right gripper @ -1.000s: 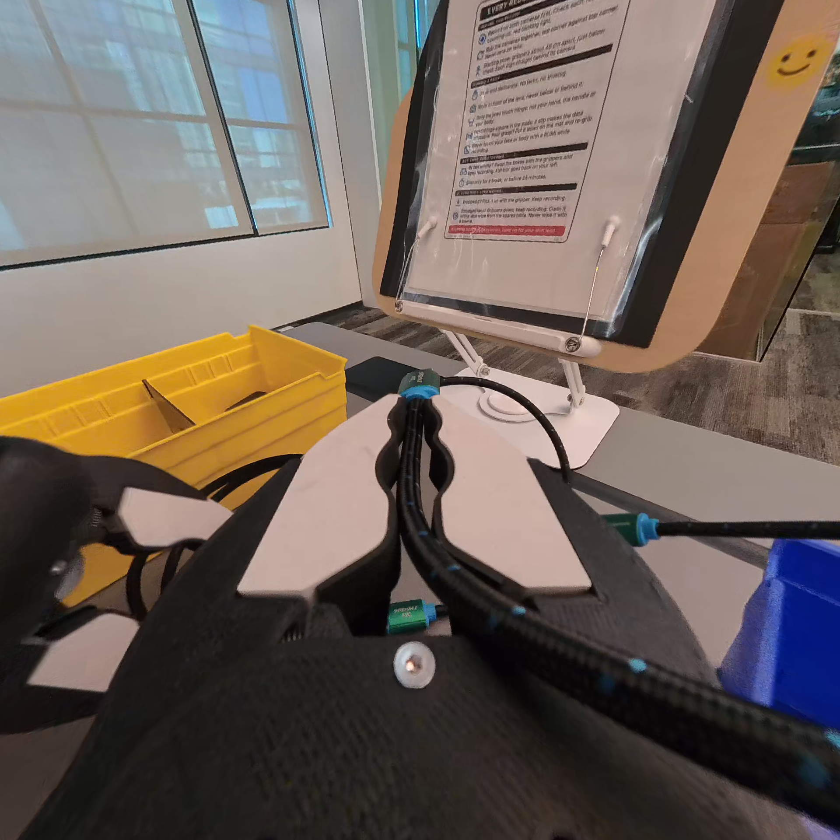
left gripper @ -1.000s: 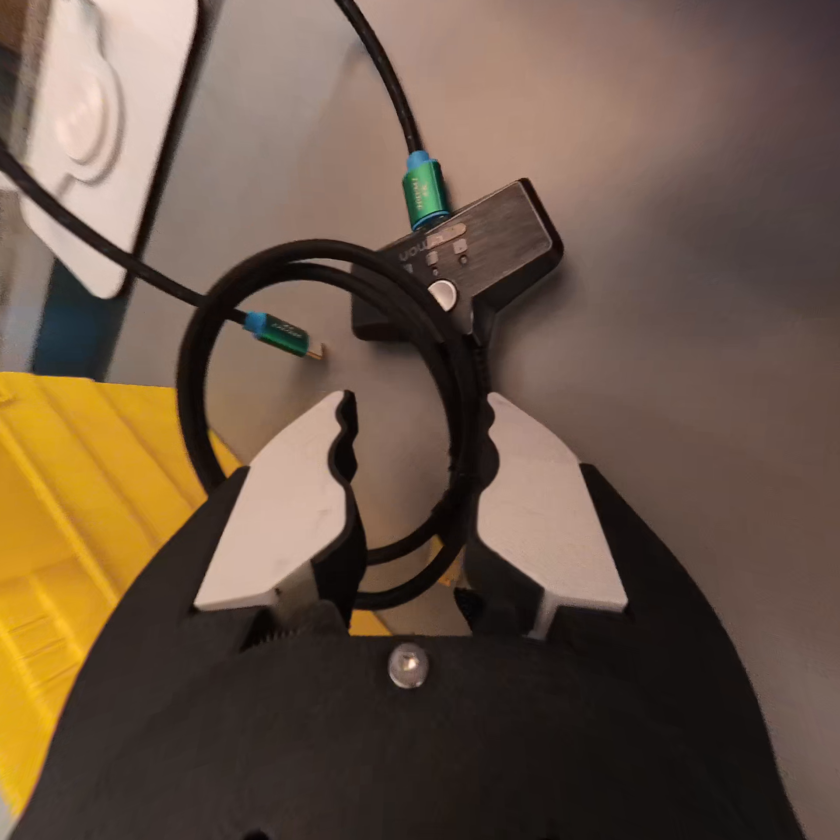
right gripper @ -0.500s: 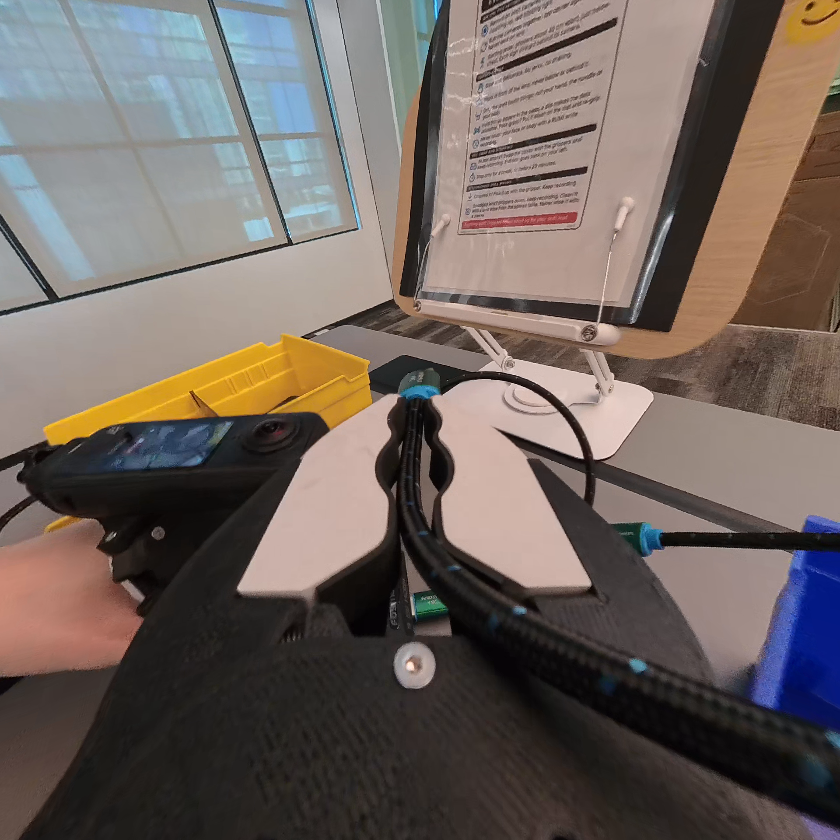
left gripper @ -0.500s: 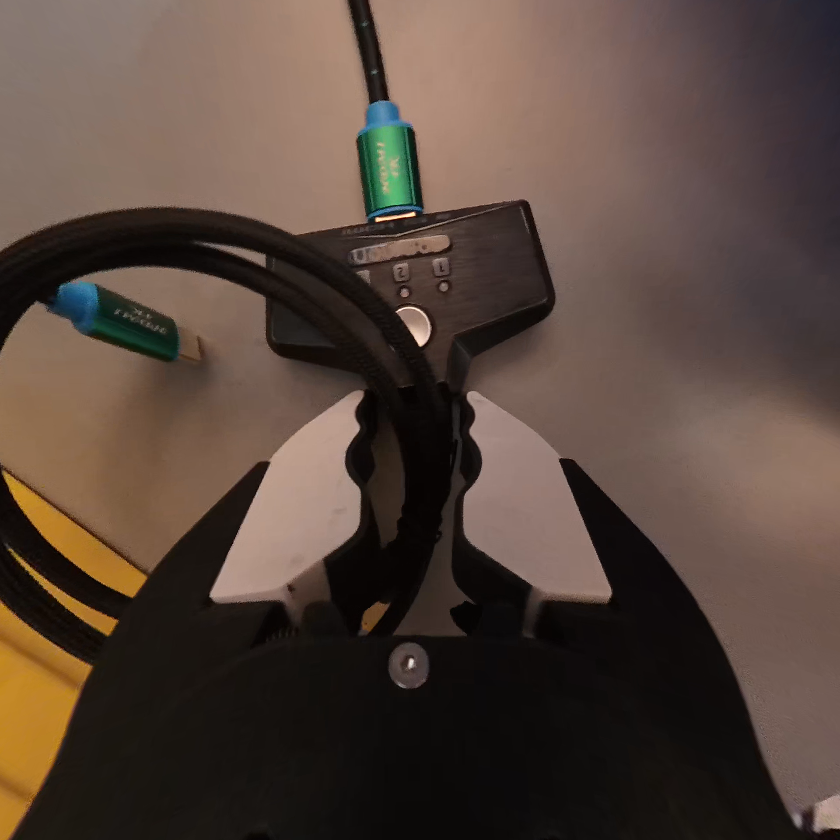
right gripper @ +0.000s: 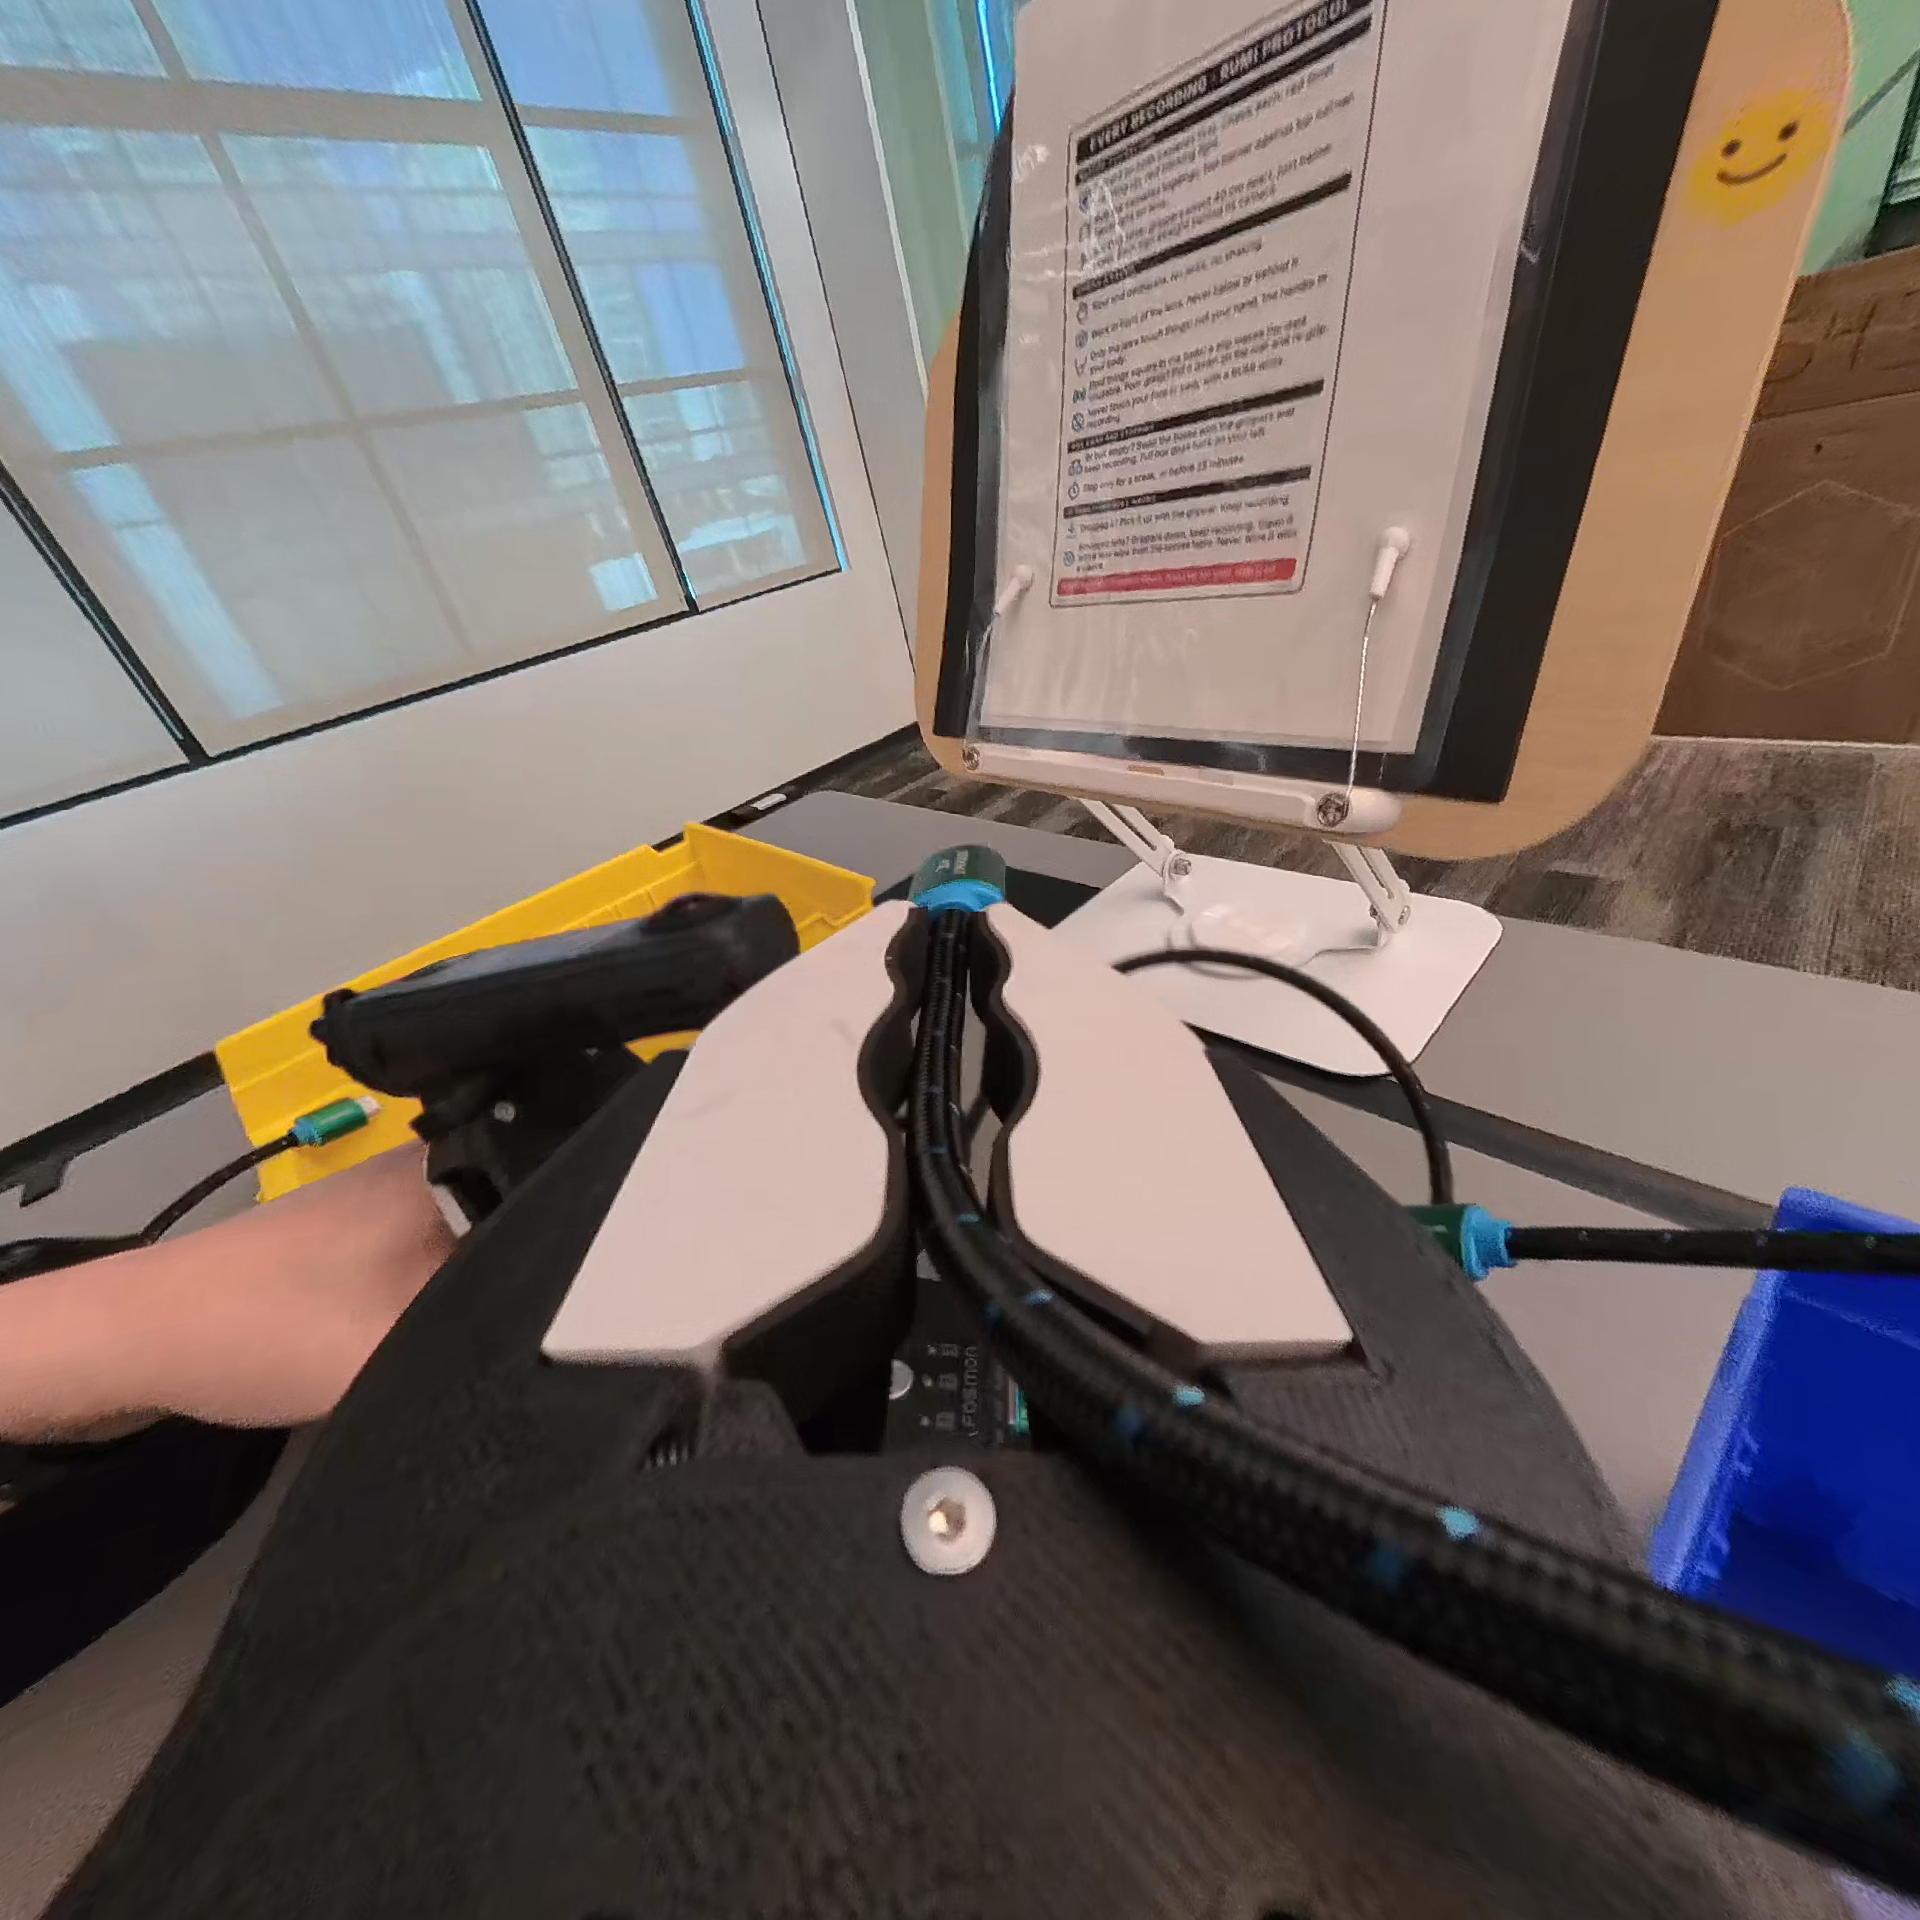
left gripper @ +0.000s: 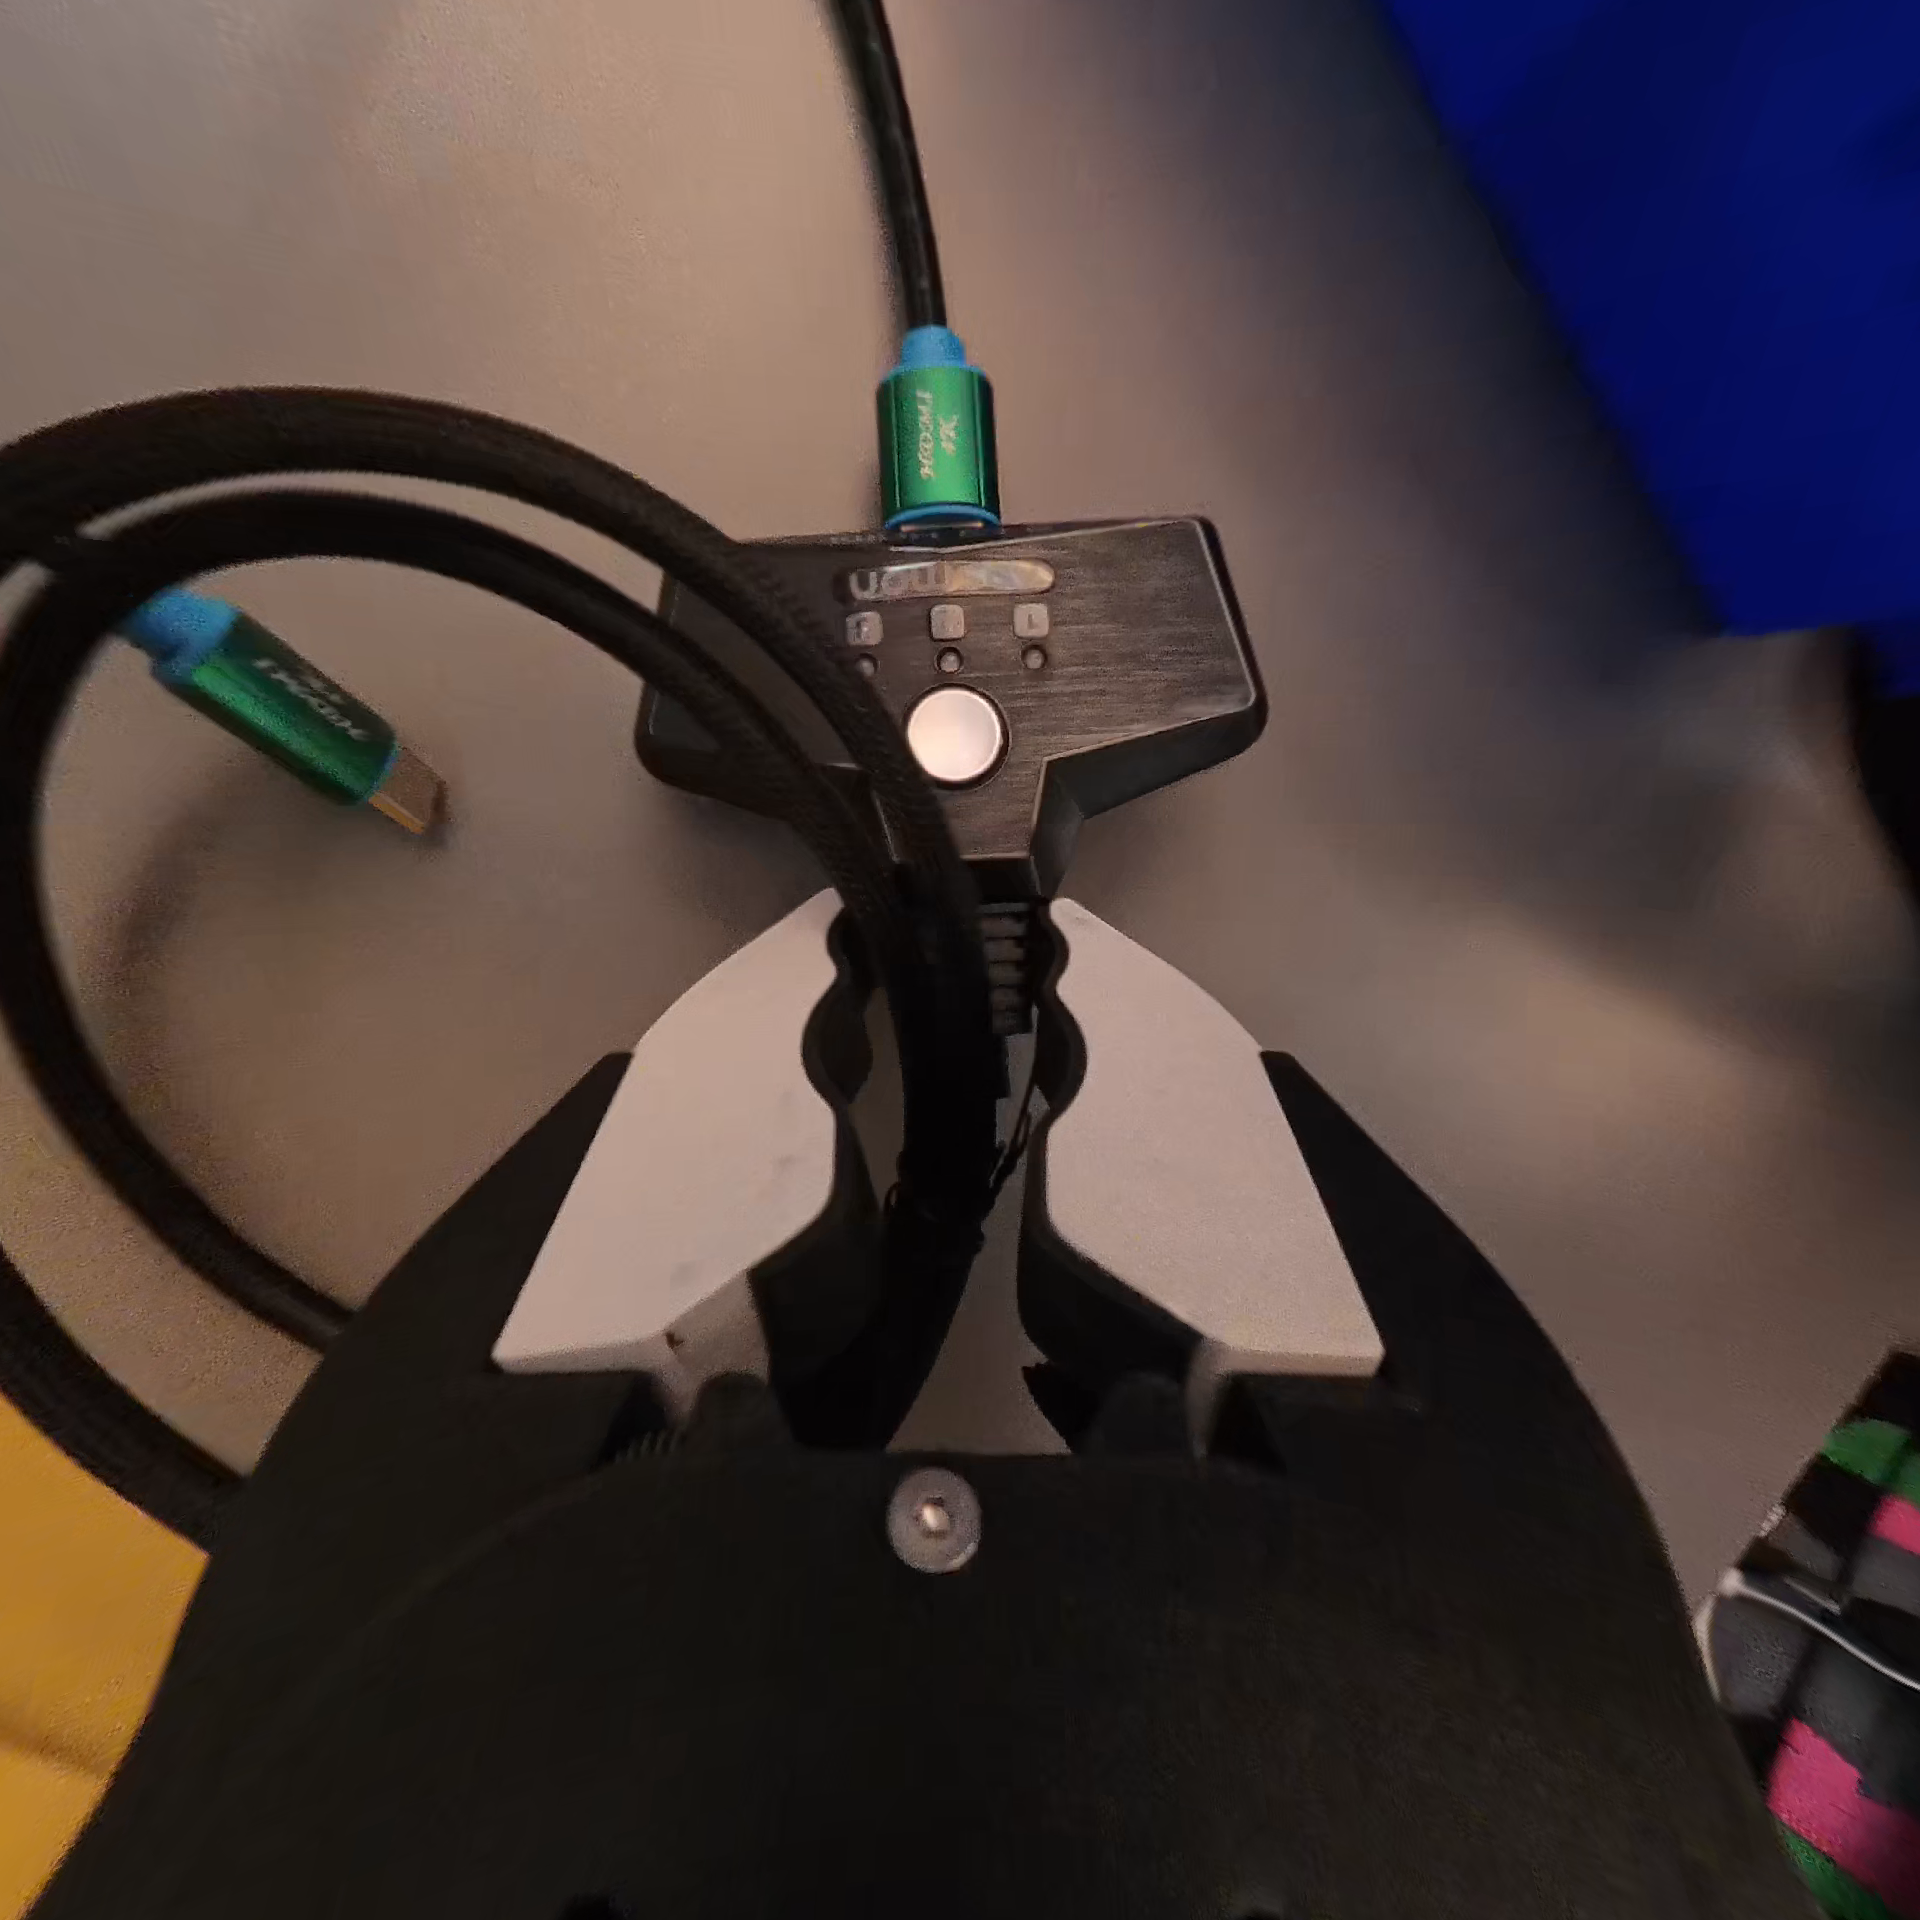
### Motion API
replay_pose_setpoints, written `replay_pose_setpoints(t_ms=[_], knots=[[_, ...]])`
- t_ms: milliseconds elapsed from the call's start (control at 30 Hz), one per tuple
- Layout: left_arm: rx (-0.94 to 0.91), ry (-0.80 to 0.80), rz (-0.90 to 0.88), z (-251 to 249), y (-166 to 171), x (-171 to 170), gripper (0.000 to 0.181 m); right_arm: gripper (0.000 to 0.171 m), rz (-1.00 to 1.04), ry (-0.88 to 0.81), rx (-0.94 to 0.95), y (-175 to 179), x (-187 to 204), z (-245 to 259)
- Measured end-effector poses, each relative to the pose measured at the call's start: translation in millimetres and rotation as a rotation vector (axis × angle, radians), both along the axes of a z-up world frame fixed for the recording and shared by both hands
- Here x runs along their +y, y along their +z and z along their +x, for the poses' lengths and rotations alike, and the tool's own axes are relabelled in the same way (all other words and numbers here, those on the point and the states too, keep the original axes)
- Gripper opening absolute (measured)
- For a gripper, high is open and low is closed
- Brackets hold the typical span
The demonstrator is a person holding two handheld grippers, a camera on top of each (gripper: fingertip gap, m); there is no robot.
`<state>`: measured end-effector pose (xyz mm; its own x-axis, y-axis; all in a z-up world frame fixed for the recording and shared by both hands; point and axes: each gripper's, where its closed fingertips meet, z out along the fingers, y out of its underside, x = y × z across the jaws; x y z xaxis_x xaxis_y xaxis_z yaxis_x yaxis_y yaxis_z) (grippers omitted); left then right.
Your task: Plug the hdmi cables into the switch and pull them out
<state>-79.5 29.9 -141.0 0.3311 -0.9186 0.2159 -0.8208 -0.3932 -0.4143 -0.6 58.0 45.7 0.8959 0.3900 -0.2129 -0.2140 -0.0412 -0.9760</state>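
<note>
The black HDMI switch (left gripper: 1049, 665) lies on the grey table. A green plug (left gripper: 935, 447) sits in its far edge. My left gripper (left gripper: 940, 930) is shut on the switch's own cable tail, just behind the body. A coiled black cable (left gripper: 312, 457) loops to the left, and a loose green plug (left gripper: 281, 717) lies inside the loop. My right gripper (right gripper: 951, 925) is shut on a braided HDMI cable (right gripper: 1299, 1475), whose green plug (right gripper: 961, 868) sticks out past the fingertips. The switch (right gripper: 940, 1392) shows below the right gripper's fingers.
A yellow bin (right gripper: 748, 868) stands at the left and a blue bin (right gripper: 1787, 1434) at the right. A white document stand (right gripper: 1299, 956) is behind. Another green plug (right gripper: 1455, 1231) lies by the blue bin. A hand (right gripper: 208, 1320) holds the left gripper.
My left gripper has moved up to the switch and closed on its cable tail. The green plug has gone fully into the switch. The right gripper keeps its hold on the cable.
</note>
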Motion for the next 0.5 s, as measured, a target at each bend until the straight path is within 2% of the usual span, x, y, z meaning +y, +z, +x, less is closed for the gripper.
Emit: replay_pose_setpoints(t_ms=[33,300,500], knots=[[-0.049,0.001,-0.014,2.3,5.9,-0.9,0.027,0.009,0.006,0.004,-0.002,3.6,-1.8,0.6],[-0.313,-0.021,-0.070,11.1,43.8,-13.5,0.027,0.009,0.070,0.017,0.017,35.6,-19.2,22.2],[-0.611,-0.195,-0.051,15.3,102.7,-26.6,0.027,0.009,0.188,0.071,-0.027,83.5,-56.7,35.4]])
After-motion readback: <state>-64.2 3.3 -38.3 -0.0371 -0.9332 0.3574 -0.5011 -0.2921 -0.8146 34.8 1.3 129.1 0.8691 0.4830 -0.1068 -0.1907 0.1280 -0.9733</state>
